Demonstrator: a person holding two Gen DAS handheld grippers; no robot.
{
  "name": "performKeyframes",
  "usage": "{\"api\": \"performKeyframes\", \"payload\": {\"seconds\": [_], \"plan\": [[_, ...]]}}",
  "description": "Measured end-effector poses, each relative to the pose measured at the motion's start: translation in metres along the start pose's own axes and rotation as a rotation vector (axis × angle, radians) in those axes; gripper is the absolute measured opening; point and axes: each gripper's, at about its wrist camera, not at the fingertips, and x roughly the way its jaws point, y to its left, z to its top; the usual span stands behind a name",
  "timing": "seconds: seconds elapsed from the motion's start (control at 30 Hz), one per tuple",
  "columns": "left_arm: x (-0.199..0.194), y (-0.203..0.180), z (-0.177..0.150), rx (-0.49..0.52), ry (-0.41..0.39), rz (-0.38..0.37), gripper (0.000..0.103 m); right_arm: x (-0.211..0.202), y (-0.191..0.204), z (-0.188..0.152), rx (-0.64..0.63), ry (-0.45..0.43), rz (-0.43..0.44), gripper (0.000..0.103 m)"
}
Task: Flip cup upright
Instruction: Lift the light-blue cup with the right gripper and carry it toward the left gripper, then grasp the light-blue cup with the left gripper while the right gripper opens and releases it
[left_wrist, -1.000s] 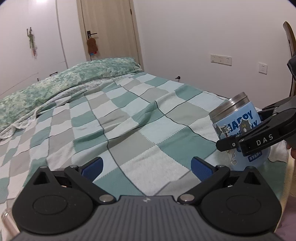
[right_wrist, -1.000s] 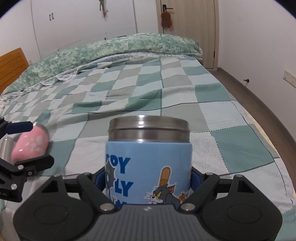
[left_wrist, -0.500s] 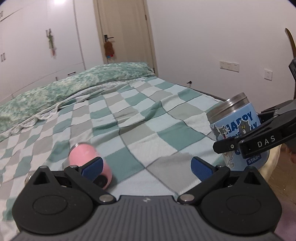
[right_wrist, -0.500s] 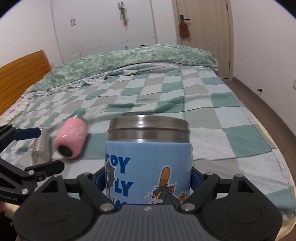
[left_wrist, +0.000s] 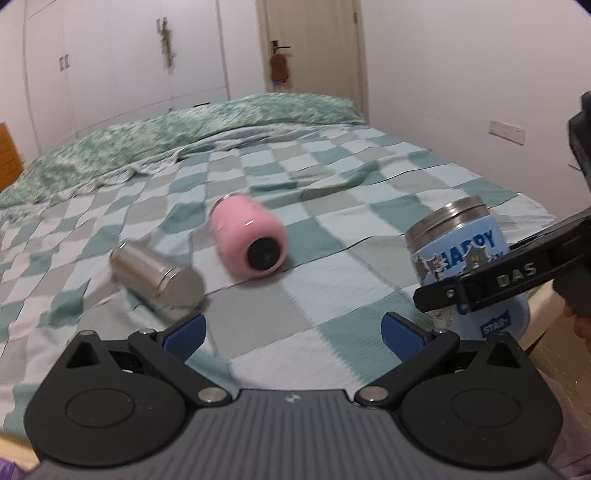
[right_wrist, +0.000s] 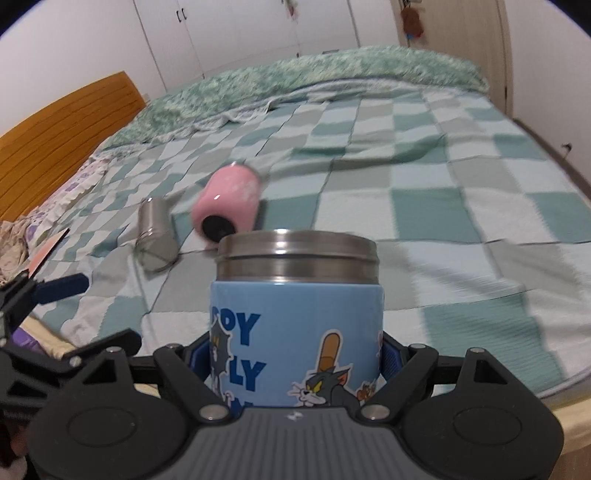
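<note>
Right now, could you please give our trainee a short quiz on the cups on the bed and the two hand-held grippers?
1. True or false: the pink cup stands upright on the checked blanket.
2. Which hand-held gripper is shut on the blue cartoon cup? A. left B. right
3. Fill in: the steel cup lies on its ____ beside the pink one.

Key
1. False; it lies on its side.
2. B; the right hand-held gripper clamps it, while the left hand-held gripper is open with nothing between its fingers.
3. side
</note>
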Motion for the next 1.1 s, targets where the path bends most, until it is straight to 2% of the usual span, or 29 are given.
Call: {"api": "performKeyframes", "payload": {"seconds": [0.33, 0.57, 0.7, 0.9, 1.1], "plan": [[0.007, 0.03, -0.009, -0.07, 0.022, 0.052, 0.103, 0.06, 0.009, 0.012, 0.001, 0.077, -0.045, 0.083], [0.008, 0.028, -0.007, -0.071, 0.036, 0.071, 0.103, 0.064, 0.006, 0.015, -0.011, 0.075, -0.029, 0.084], [0.005, 0.018, -0.003, -0.067, 0.034, 0.077, 0.103, 0.038, 0.001, 0.019, -0.031, -0.017, -0.002, 0.102], [0.002, -0.004, 0.014, -0.084, 0.026, 0.051, 0.103, -0.015, -0.019, 0.024, -0.082, -0.173, -0.002, 0.103], [0.022, -0.037, 0.04, -0.11, 0.067, -0.007, 0.103, -0.038, -0.058, 0.014, -0.114, -0.228, -0.043, 0.103]]}}
